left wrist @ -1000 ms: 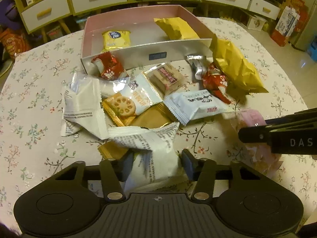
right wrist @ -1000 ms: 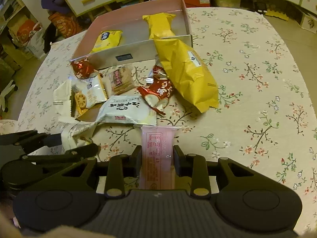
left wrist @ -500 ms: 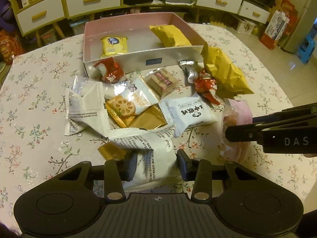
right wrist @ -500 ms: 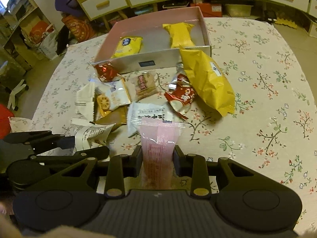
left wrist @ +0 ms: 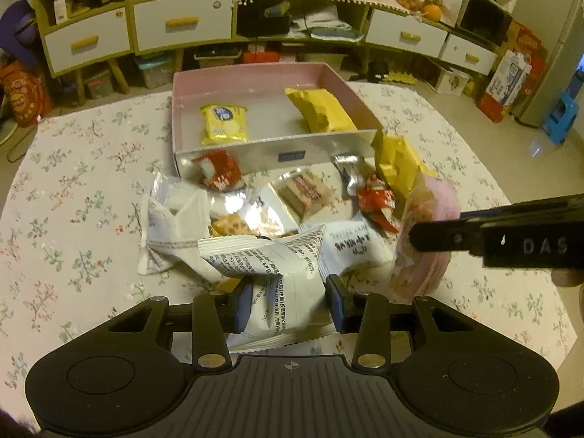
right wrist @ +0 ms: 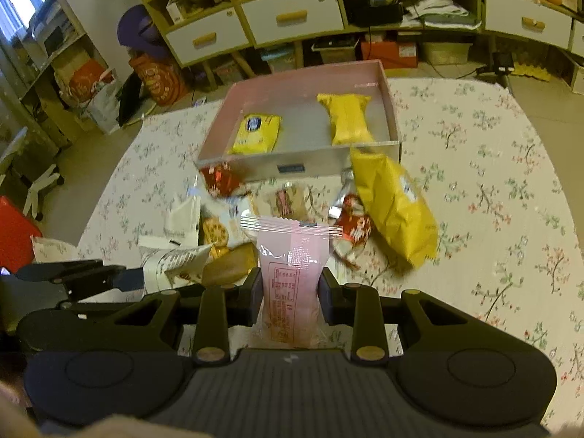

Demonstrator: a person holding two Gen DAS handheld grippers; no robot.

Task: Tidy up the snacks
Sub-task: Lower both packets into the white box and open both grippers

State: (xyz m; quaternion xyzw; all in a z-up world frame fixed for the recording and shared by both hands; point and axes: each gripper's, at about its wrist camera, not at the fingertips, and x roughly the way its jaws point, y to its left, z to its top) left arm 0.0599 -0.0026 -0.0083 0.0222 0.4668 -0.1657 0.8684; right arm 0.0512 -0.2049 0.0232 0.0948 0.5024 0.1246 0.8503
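Both tongs are loaded: left gripper [left wrist: 288, 301] clamps a white crinkly printed snack packet [left wrist: 272, 273], right gripper [right wrist: 290, 299] clamps a pink see-through wrapped snack [right wrist: 290, 277]. Each is pinched low w/ the pack standing up btwn the pads, prob. so it hangs free for the carry to the pink shallow cardboard box [left wrist: 255, 76] at the far side, which already holds two yellow packs. Rest of the snack pile sits near the box's front wall. Vs a sec ago: left jaws have just closed tighter on the white pack; both packs now lifted clear of the floral tablecloth [right wrist: 492, 189], pile looks further off.
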